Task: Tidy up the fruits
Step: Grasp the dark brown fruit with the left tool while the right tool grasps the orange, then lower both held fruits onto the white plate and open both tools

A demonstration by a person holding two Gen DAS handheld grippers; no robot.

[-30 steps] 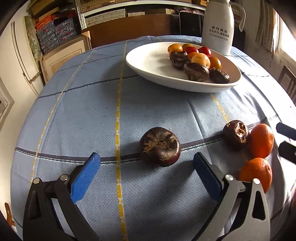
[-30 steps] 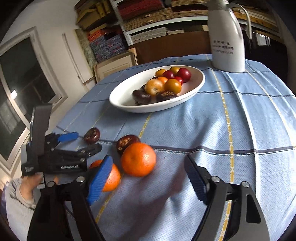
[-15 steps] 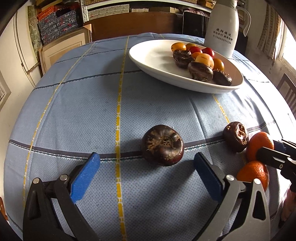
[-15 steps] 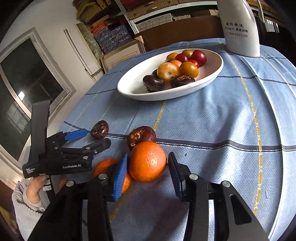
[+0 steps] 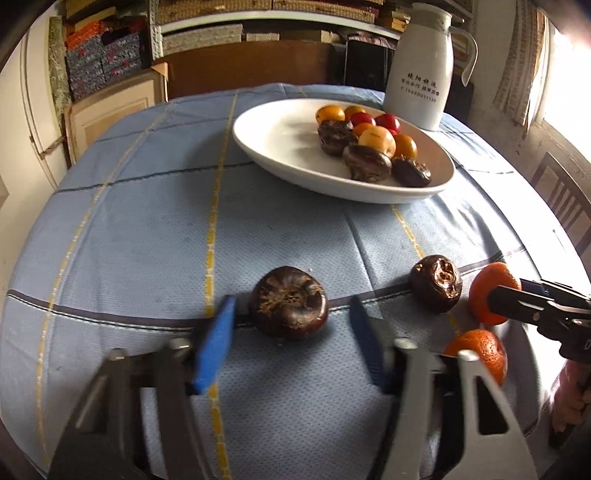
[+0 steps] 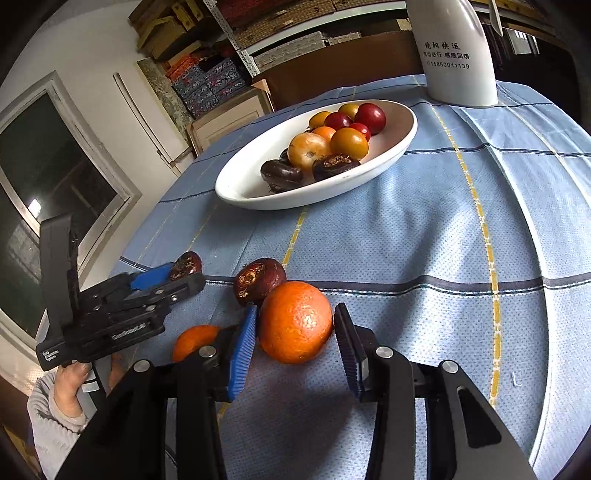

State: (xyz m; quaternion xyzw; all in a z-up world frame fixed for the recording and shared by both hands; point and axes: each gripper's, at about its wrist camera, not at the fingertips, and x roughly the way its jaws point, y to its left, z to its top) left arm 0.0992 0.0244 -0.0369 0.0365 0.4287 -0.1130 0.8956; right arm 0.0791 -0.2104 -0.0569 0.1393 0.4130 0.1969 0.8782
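Right hand-held gripper (image 6: 295, 332) pads flank, seemingly grip, the orange (image 6: 295, 321).

Left wrist view: low over bench (image 5: 147, 229), angled down across it toward white dish (image 5: 280, 147) at upper centre; own fingers (image 5: 214, 343) at frame bottom, close. Right wrist view: same low slant from further right, dish (image 6: 391, 147) upper centre. Both share dish, jug (image 5: 421, 74), loose fruit.

Cluttered shelves (image 5: 207, 33) behind; dark window (image 6: 48, 177) on white wall; wooden chair (image 5: 561, 195); daylight at right.
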